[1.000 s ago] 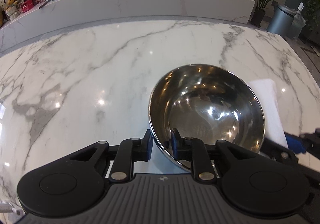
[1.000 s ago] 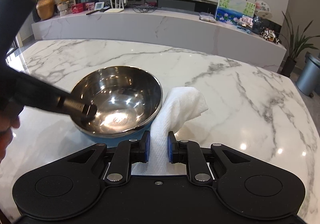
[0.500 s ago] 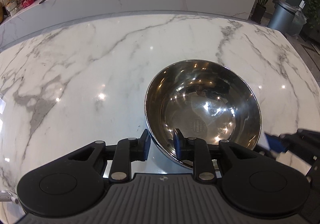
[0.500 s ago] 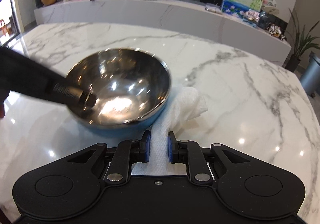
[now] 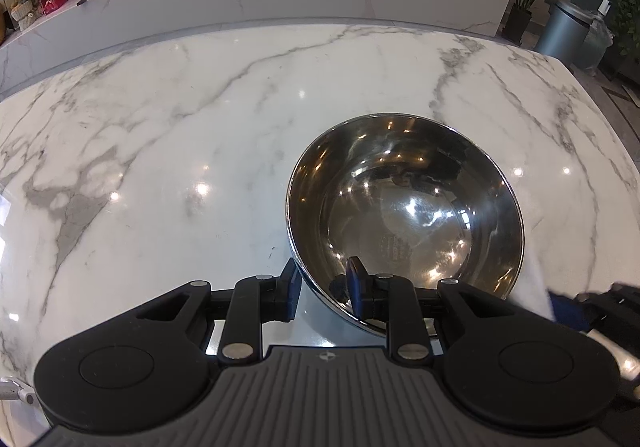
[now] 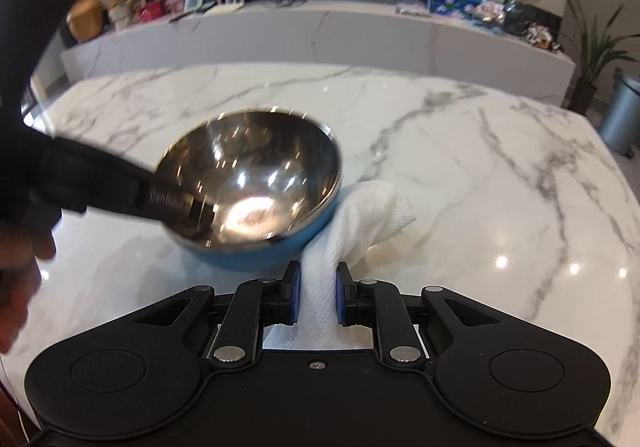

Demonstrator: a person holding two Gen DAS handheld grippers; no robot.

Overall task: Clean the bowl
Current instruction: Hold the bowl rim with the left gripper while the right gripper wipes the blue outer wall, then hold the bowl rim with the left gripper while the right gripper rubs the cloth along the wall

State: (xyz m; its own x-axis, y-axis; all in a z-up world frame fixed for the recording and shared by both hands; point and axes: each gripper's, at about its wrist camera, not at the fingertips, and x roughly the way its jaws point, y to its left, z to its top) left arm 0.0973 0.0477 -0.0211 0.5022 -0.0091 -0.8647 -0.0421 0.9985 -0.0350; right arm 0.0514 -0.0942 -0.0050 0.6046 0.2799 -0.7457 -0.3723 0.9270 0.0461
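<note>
A steel bowl (image 5: 404, 215) with a blue outer wall (image 6: 256, 183) is tilted on the white marble table (image 5: 160, 151), its mouth turned toward the right wrist camera. My left gripper (image 5: 323, 283) is shut on its near rim, one pad outside and one inside. In the right wrist view its black finger (image 6: 176, 203) reaches into the bowl from the left. My right gripper (image 6: 316, 295) is shut on a white paper towel (image 6: 368, 215), which touches the bowl's blue side at lower right. From the left wrist view only a strip of towel (image 5: 532, 283) shows.
A hand (image 6: 20, 279) holds the left gripper at the table's left edge. Behind the table runs a long marble ledge (image 6: 320, 27) with boxes, a router and pictures. A grey bin (image 6: 620, 111) and a plant (image 6: 592, 59) stand past the table's far right corner.
The bowl has tipped up toward the right camera, showing more of its blue outside. The towel in the right gripper now lies against the bowl's side and is mostly hidden in the left view.
</note>
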